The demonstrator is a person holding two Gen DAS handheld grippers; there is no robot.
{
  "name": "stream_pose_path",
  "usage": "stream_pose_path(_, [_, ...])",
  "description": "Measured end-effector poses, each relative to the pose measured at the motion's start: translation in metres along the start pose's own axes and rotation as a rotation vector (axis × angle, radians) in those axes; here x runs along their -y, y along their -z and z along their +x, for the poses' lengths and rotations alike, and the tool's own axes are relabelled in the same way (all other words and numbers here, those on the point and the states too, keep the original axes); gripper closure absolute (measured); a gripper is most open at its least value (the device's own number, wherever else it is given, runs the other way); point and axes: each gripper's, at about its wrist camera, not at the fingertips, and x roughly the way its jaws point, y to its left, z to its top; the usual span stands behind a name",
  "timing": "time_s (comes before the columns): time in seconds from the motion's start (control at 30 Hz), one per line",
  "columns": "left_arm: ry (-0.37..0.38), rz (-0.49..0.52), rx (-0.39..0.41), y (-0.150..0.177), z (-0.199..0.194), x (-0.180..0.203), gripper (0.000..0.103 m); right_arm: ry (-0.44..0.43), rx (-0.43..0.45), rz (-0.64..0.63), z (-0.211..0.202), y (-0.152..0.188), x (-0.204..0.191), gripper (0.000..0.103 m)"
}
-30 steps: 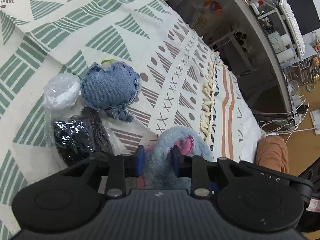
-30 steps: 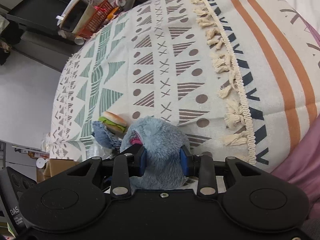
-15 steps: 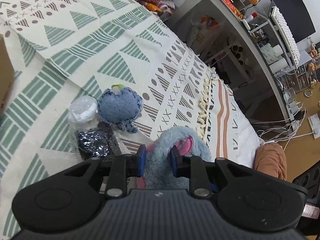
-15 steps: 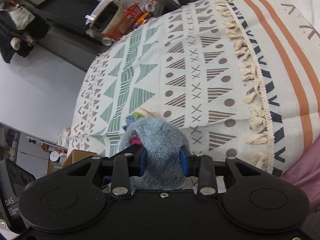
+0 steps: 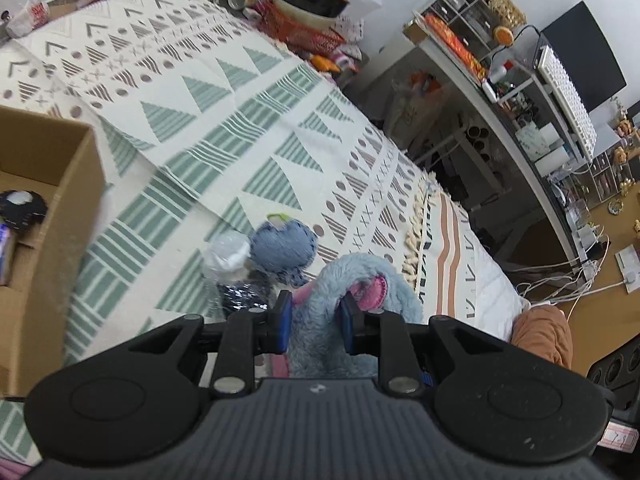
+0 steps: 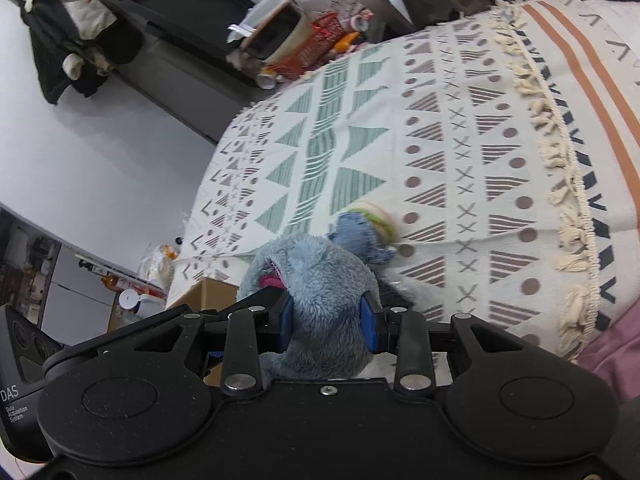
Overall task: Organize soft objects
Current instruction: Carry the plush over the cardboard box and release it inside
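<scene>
Gripping blue plush with left gripper and right gripper, both clamped on it, above blanket; box sitting left.

Your left gripper's body hides the lower part of the blue plush toy, and the dark sparkly item is half behind its fingers. The cardboard box runs off the left edge. In the right wrist view, the burger toy is motion-blurred behind the denim plush.
</scene>
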Motion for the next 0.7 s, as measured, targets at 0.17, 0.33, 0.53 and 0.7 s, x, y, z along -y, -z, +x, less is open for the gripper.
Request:
stream_pose_path(0.17, [-0.006, -0.005, 0.035, -0.001, -0.024, -0.007, 0.080, -0.018, 0.005, -0.027, -0.006, 0.006, -0.022, 0.070])
stream_pose_path(0.33, [-0.006, -0.017, 0.068, -0.004, -0.046, -0.016, 0.080, -0.036, 0.011, -0.050, -0.009, 0.013, -0.044, 0.070])
stream_pose_path(0.53, [-0.007, -0.029, 0.107, -0.008, -0.072, -0.028, 0.080, -0.048, 0.015, -0.089, -0.010, 0.020, -0.070, 0.069])
stream_pose_path(0.7, [-0.009, -0.051, 0.133, -0.011, -0.087, -0.042, 0.080, -0.059, 0.013, -0.111, -0.004, 0.028, -0.088, 0.069])
